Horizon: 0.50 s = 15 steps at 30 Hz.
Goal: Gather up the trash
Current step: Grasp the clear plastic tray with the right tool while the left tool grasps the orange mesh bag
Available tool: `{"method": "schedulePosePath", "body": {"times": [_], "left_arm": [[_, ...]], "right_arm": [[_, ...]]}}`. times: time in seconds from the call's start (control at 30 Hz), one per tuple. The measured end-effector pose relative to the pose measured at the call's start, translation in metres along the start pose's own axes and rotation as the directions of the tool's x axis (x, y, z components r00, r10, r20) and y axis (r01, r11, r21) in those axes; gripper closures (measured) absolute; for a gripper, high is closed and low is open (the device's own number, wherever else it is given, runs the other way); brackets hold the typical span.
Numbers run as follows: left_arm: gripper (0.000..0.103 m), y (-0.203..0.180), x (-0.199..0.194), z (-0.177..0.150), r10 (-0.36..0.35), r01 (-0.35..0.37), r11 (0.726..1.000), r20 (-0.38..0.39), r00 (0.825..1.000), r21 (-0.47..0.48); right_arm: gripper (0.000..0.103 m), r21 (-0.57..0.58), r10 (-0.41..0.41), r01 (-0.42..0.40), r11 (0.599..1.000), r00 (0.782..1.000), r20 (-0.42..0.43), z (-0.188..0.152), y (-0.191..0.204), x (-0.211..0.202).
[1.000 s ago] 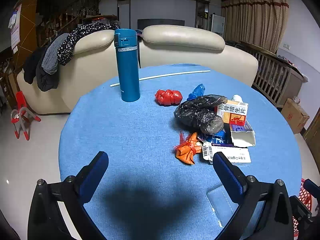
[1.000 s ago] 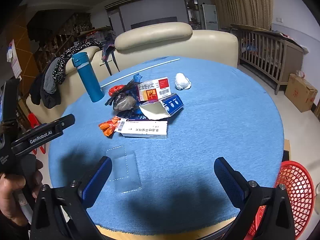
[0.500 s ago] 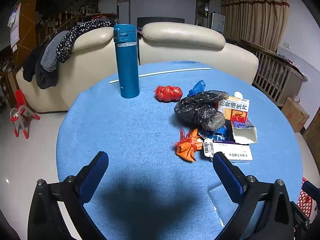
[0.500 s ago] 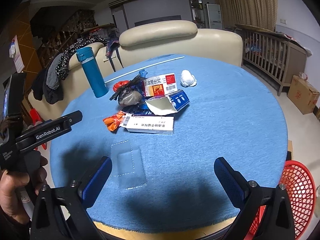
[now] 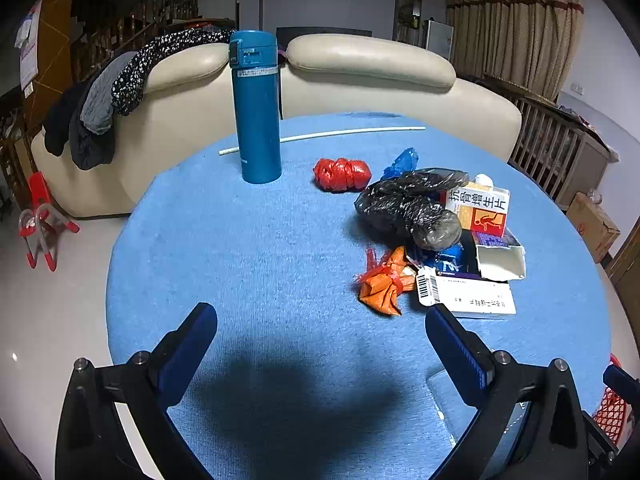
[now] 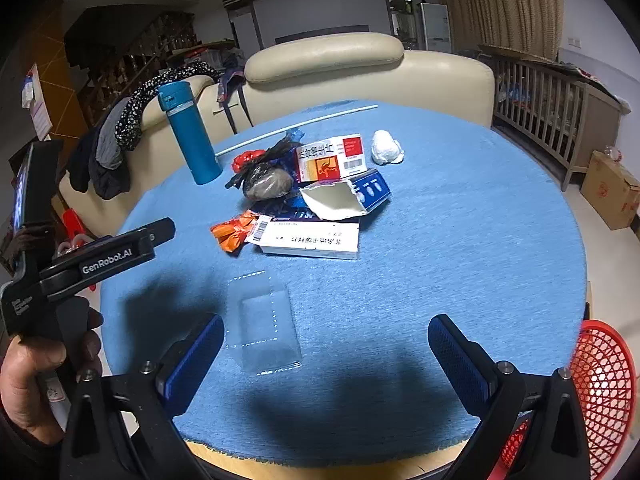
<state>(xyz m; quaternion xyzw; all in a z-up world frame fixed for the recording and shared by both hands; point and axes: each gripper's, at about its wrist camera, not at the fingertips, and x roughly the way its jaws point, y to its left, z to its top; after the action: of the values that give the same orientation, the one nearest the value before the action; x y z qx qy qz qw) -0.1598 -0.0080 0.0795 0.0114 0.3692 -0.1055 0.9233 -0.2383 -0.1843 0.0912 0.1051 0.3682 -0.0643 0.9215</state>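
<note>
Trash lies in a pile on the round blue table (image 5: 248,264): a black plastic bag (image 5: 408,208), an orange wrapper (image 5: 382,282), a red wad (image 5: 341,174), a white flat box (image 5: 468,296), an orange-and-white medicine box (image 5: 480,208) and a torn blue box (image 6: 352,196). A clear plastic tray (image 6: 262,322) lies near the front edge, and a white tissue wad (image 6: 385,148) sits farther back. My left gripper (image 5: 320,344) is open and empty, short of the pile. My right gripper (image 6: 326,356) is open and empty above the clear tray.
A tall teal thermos (image 5: 257,106) stands at the table's back left, with a thin white rod (image 5: 320,136) behind it. A red mesh basket (image 6: 600,384) sits below the table's right front edge. A cream sofa (image 5: 360,80) stands behind the table.
Both grippers have moved a little forward toward the trash pile. Both stay open and empty.
</note>
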Motion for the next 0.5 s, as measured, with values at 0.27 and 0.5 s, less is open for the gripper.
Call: {"method": "schedulePosePath", "body": {"times": [0.27, 0.5], "left_arm": [[0.0, 0.034, -0.001, -0.007, 0.029, -0.029, 0.997, -0.001, 1.0, -0.073], [0.0, 0.048, 0.013, -0.006, 0.025, -0.028, 0.997, -0.041, 0.999, -0.077]], "right_arm": [[0.0, -0.055, 0.03, -0.033, 0.998, 0.998, -0.053, -0.004, 0.019, 0.026], [0.0, -0.117, 0.049, -0.062, 0.991, 0.993, -0.109, -0.002, 0.042, 0.069]]}}
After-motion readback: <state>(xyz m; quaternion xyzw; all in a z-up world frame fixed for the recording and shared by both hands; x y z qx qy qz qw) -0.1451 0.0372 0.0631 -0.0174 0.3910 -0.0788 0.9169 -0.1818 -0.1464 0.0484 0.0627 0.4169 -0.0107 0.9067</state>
